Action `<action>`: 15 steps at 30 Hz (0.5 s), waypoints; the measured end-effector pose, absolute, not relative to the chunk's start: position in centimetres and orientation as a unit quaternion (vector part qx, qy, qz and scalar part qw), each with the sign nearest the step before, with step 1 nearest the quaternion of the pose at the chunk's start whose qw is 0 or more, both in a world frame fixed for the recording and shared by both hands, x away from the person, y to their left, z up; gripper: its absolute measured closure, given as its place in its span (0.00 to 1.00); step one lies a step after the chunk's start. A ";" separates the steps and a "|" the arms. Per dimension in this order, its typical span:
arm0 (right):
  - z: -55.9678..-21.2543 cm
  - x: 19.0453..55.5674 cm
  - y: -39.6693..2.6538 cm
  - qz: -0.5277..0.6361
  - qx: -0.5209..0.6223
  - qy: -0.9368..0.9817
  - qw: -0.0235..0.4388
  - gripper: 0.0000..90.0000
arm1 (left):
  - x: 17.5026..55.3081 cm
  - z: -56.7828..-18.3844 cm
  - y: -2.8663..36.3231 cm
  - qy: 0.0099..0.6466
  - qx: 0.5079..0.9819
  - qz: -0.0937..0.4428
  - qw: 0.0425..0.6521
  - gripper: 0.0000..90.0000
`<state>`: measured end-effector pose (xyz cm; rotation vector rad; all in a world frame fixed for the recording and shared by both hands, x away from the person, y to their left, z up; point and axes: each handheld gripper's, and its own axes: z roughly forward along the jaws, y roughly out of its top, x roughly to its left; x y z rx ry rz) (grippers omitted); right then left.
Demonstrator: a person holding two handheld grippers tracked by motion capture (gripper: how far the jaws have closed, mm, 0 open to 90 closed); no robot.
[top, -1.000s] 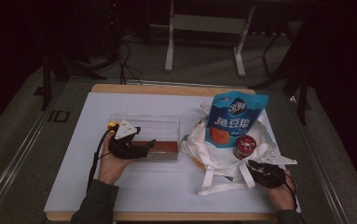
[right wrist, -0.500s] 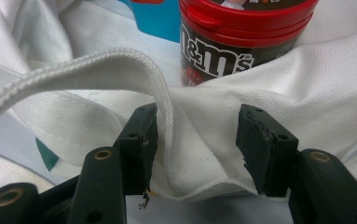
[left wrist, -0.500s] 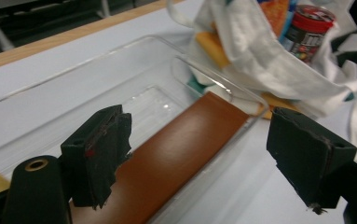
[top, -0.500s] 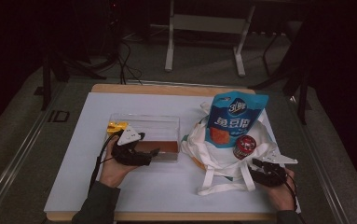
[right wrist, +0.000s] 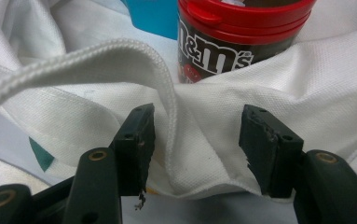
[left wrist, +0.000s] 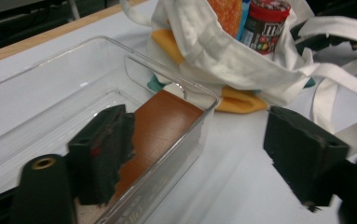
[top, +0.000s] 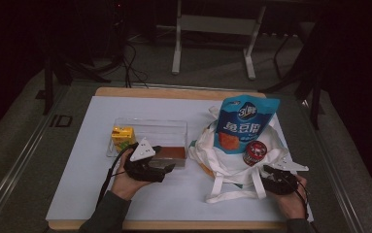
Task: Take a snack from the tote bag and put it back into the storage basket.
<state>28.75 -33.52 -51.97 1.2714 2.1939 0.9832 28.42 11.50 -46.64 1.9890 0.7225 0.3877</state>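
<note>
Left gripper (top: 166,168) slid along one clear bin (top: 125,124), released; right gripper (top: 267,171) spreading, straddling one tote bag (top: 208,145) fold.

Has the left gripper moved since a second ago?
Yes. The left gripper has slid right along the clear bin's near wall, toward the white bag.

Tote bag (top: 222,160) — contents mostly hidden by cloth; candy jar (right wrist: 241,32) — lid cut off at top edge; yellow carton (top: 123,136) — print too small.
</note>
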 end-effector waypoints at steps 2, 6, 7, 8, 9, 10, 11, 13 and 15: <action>-51.9 28.7 -33.5 0.354 0.458 0.788 0.210 0.50 | 28.4 -46.9 11.4 0.293 0.814 0.158 0.476 0.33; -51.7 28.7 -33.5 0.354 0.460 0.787 0.210 0.50 | 28.4 -47.5 11.2 0.289 0.816 0.149 0.478 0.37; -51.5 28.7 -33.5 0.354 0.460 0.786 0.211 0.51 | 28.4 -47.6 11.2 0.288 0.817 0.147 0.478 0.39; -51.5 28.6 -33.5 0.354 0.461 0.787 0.210 0.51 | 28.4 -47.7 11.1 0.287 0.817 0.146 0.478 0.40; -51.4 28.7 -33.5 0.354 0.460 0.786 0.211 0.51 | 28.4 -47.8 11.0 0.286 0.818 0.146 0.477 0.41; -51.4 28.6 -33.5 0.354 0.460 0.787 0.211 0.52 | 28.5 -47.8 10.9 0.284 0.820 0.145 0.476 0.42; -51.3 28.6 -33.5 0.352 0.459 0.788 0.210 0.52 | 28.4 -47.9 10.8 0.284 0.820 0.145 0.475 0.42; -51.2 28.6 -33.6 0.354 0.458 0.788 0.209 0.52 | 28.4 -47.9 10.7 0.281 0.822 0.144 0.474 0.43; -51.0 28.5 -33.7 0.354 0.453 0.791 0.209 0.51 | 28.4 -48.1 10.6 0.279 0.825 0.148 0.468 0.44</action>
